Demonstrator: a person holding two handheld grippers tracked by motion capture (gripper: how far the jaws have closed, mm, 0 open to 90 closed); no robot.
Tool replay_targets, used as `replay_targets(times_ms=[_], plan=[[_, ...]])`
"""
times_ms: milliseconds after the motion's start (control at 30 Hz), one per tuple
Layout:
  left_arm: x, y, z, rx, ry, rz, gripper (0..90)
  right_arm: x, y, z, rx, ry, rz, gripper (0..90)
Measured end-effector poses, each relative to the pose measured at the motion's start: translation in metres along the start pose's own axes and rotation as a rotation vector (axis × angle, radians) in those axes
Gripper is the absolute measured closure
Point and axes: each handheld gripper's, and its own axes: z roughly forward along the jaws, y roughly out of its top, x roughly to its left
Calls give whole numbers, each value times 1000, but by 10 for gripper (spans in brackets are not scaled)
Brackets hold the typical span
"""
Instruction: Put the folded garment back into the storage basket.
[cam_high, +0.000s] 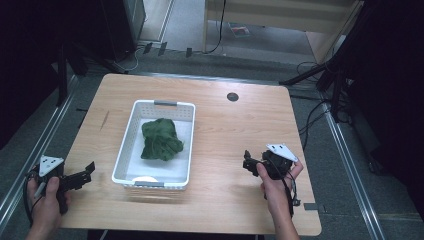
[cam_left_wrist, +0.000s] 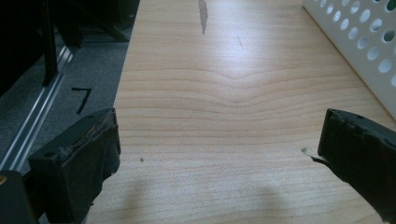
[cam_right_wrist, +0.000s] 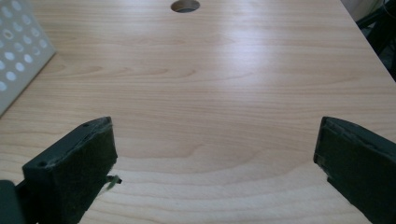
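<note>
A white perforated basket (cam_high: 129, 137) stands on the wooden table, left of centre, with a crumpled dark green cloth (cam_high: 161, 139) lying inside it. My left gripper (cam_high: 85, 176) rests near the table's front left corner, left of the basket, open with nothing between its jaws (cam_left_wrist: 219, 154). The basket's wall (cam_left_wrist: 364, 37) shows at the upper right of the left gripper view. My right gripper (cam_high: 248, 162) sits to the right of the basket near the front, open and empty (cam_right_wrist: 215, 158). A corner of the basket (cam_right_wrist: 18, 65) shows at the left of the right gripper view.
The table (cam_high: 240, 130) has a round cable hole (cam_high: 232, 97) at its back middle, also seen as the hole (cam_right_wrist: 185, 5) in the right gripper view. A dark scuff (cam_left_wrist: 202, 14) marks the wood on the left. Cables and dark stands lie on the floor around the table.
</note>
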Motion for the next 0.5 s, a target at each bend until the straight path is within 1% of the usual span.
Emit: replay_targets(times_ms=[167, 267, 433, 500], plan=[[0, 0, 0, 0, 1, 0, 2, -18, -13, -2, 10, -17, 23, 0], [0, 0, 0, 1, 3, -2, 2, -29, -20, -4, 13, -30, 25, 0], [0, 0, 0, 2, 2, 0, 2, -47, -31, -9, 17, -68, 47, 0], [0, 0, 0, 1, 4, -2, 2, -54, -36, -11, 16, -70, 55, 0]])
